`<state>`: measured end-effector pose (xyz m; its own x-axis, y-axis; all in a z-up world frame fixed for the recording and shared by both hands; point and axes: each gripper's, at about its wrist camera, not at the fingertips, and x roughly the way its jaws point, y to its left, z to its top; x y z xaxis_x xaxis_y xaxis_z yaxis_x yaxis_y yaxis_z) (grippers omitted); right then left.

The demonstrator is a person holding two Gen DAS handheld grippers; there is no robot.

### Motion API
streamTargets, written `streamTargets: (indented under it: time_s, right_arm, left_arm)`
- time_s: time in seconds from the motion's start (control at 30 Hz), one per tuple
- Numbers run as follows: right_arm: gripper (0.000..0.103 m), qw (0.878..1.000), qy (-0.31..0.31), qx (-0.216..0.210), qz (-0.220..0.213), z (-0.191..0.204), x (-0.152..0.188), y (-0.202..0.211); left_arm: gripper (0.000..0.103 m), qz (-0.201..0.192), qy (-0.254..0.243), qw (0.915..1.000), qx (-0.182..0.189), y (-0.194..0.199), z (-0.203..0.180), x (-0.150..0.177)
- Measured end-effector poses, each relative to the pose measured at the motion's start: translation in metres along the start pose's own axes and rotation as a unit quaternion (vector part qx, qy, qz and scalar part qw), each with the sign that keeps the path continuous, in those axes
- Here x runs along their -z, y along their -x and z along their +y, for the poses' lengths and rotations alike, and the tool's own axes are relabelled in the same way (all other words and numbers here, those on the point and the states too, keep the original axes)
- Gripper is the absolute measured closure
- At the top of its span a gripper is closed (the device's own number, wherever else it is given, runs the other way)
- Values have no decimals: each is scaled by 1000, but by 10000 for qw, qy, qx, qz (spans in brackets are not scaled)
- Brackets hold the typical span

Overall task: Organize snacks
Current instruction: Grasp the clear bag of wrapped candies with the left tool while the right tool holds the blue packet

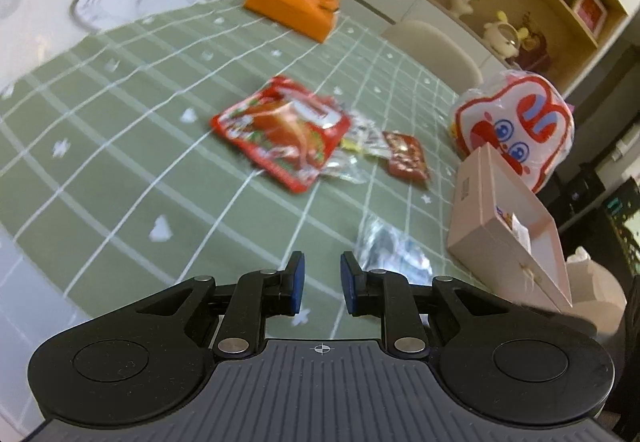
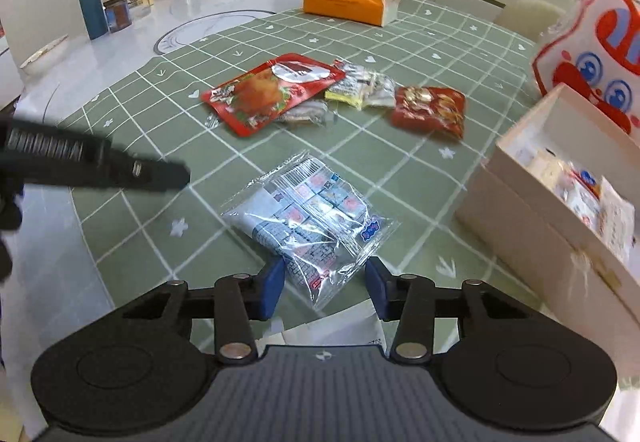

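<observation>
Snack packet (image 2: 310, 216) sharp only right view, left blurred

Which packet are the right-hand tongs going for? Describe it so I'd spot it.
On the green checked tablecloth, left of the open pale pink box, lies a clear plastic packet of small printed cubes. Unlike the red pouches further back, it is transparent and bluish, between the open right tongs.

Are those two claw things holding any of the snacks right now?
No. The left gripper is open and empty. The right gripper is open astride the near end of the clear snack packet, not clamping it.
</observation>
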<state>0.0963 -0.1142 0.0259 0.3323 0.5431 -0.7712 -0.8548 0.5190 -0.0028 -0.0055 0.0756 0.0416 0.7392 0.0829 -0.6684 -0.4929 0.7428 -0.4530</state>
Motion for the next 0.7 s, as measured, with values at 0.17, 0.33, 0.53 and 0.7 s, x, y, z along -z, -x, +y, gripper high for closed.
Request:
streamTargets:
  time_s: [0.17,0.33,0.53,0.7]
  right_arm:
    - [48,9996,-203,135,-134,-9,15,18]
    - [41,9988,-281,158,-359,-11,19,38]
    - [41,9991,-18,340,-234,1,3,14]
    - [39,9891,184,1461,-77,1,-15,-10]
  left_arm:
    - [80,97,-665,9977,34,-9,-34,-11]
    - [80,203,-963,9951,44,-26,-54,-13]
    - [80,363,-1350,9901,144,-56,-66,-29]
    - [80,695,-1451,9863,356,-87,-60,-49]
